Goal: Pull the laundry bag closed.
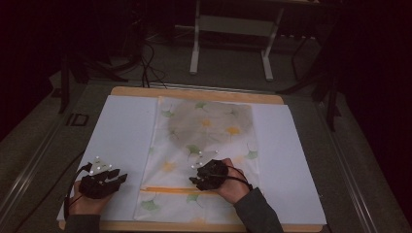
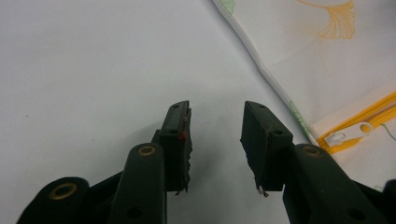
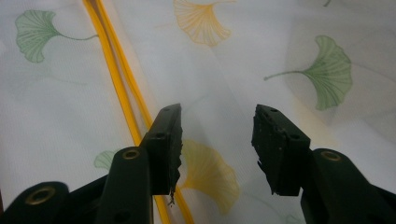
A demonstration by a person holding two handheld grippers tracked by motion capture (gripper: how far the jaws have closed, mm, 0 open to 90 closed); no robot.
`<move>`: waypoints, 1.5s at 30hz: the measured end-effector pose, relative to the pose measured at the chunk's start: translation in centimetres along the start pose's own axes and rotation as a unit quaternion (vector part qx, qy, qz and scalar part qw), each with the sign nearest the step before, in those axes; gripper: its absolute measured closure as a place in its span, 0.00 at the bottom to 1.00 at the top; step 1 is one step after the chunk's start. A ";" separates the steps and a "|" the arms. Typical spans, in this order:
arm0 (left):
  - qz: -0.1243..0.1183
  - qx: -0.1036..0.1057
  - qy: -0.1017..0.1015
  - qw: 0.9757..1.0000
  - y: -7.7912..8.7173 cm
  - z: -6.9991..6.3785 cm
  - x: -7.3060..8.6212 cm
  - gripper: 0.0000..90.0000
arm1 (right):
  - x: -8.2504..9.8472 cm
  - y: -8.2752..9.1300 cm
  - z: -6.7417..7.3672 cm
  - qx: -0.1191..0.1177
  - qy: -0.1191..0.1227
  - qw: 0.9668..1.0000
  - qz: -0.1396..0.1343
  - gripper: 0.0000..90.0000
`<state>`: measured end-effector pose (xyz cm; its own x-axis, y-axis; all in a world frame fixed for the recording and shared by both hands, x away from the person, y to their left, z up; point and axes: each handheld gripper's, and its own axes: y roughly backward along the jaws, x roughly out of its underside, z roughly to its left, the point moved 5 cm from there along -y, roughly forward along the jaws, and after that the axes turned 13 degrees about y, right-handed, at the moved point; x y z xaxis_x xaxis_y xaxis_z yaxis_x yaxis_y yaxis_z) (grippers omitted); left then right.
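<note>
A white mesh bag (image 1: 204, 145) printed with green and yellow ginkgo leaves lies flat in the middle of the table, a grey bundle (image 1: 210, 121) showing through its far half. A yellow zipper (image 1: 180, 190) runs across its near end; its white pull (image 2: 348, 133) lies at the bag's left edge. My left gripper (image 1: 119, 178) rests open over the white sheet just left of the bag (image 2: 317, 56), nothing between its fingers. My right gripper (image 1: 197, 180) hovers open over the bag (image 3: 261, 60) beside the zipper (image 3: 119, 79), with only mesh fabric beneath its jaws.
A white sheet (image 1: 121, 126) covers a wooden board (image 1: 194, 92) under the bag. Beyond the table stand a white metal frame (image 1: 231, 39) and dark cables on the floor (image 1: 145, 63). Bare sheet lies on either side of the bag.
</note>
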<state>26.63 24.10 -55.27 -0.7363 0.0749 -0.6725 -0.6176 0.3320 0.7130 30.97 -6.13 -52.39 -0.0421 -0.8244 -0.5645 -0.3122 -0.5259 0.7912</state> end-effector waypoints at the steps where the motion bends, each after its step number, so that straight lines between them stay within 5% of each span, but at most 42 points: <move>1: 0.001 0.000 0.000 1.000 0.0 0.0 0.0 0.69 | -0.1 -0.1 0.1 -0.001 -0.001 1.000 0.001 0.58; 31: 0.004 -0.005 -0.003 1.000 0.3 0.3 0.0 0.70 | -3.5 -2.2 1.3 -0.028 0.023 0.999 -0.013 0.56; 45: 0.008 -0.003 -0.006 1.000 0.1 0.2 0.0 0.70 | -4.9 -3.9 2.1 -0.053 0.038 0.998 -0.012 0.64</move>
<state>26.57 24.30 -55.24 -0.7431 0.0907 -0.6630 -0.6072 0.3252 0.7250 30.37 0.41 -53.17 0.0367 -0.8229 -0.5670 -0.2096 -0.5611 0.8008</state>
